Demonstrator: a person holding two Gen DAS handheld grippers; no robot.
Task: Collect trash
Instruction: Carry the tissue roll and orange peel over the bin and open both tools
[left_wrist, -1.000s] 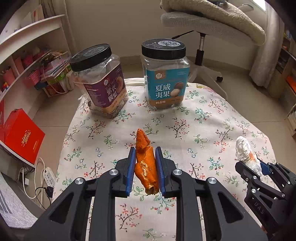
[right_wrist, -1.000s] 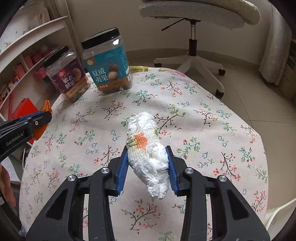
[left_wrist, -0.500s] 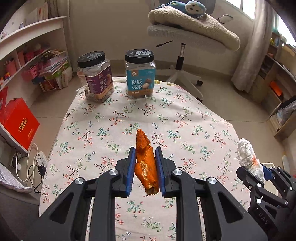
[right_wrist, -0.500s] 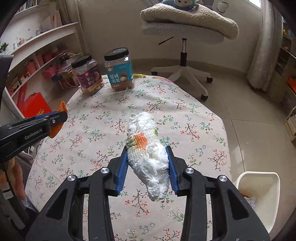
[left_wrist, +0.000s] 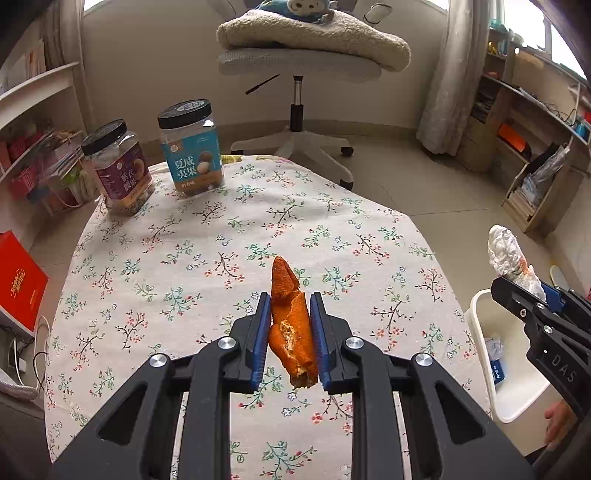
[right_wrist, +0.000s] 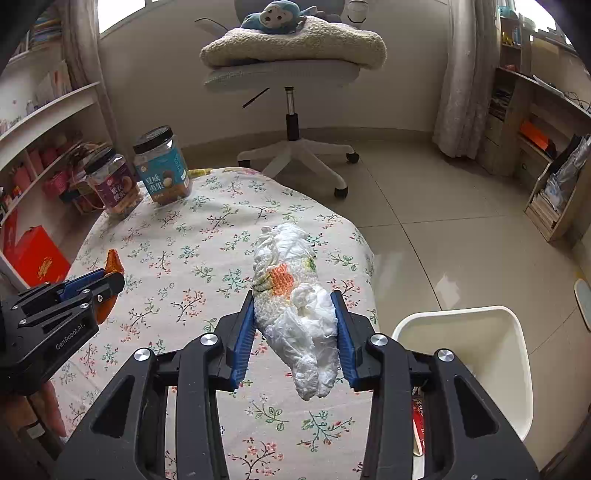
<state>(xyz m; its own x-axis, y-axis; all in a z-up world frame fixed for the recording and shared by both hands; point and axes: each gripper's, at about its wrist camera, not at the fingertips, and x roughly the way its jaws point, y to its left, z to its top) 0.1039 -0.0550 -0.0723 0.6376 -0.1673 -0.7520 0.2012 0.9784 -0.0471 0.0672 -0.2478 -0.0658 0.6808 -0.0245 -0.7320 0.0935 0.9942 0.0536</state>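
My left gripper (left_wrist: 289, 336) is shut on an orange peel (left_wrist: 290, 317) and holds it high above the floral tablecloth (left_wrist: 207, 251). My right gripper (right_wrist: 295, 332) is shut on a crumpled white tissue wad (right_wrist: 295, 299) with an orange stain, held above the table's right edge. A white trash bin (right_wrist: 491, 332) stands on the floor right of the table; it also shows in the left wrist view (left_wrist: 484, 332) with some trash inside. The right gripper with the tissue (left_wrist: 506, 251) shows at the right of the left wrist view. The left gripper (right_wrist: 85, 291) shows at the left of the right wrist view.
Two black-lidded snack jars, purple (left_wrist: 118, 170) and blue (left_wrist: 190, 147), stand at the table's far left. An office chair (left_wrist: 299, 70) with a blanket and a plush monkey stands behind the table. Shelves line both walls. A red box (left_wrist: 18, 291) stands on the floor at the left.
Both grippers have pulled back and risen with their trash still held. The jars now look farther away, and the white bin has come into view at the right.
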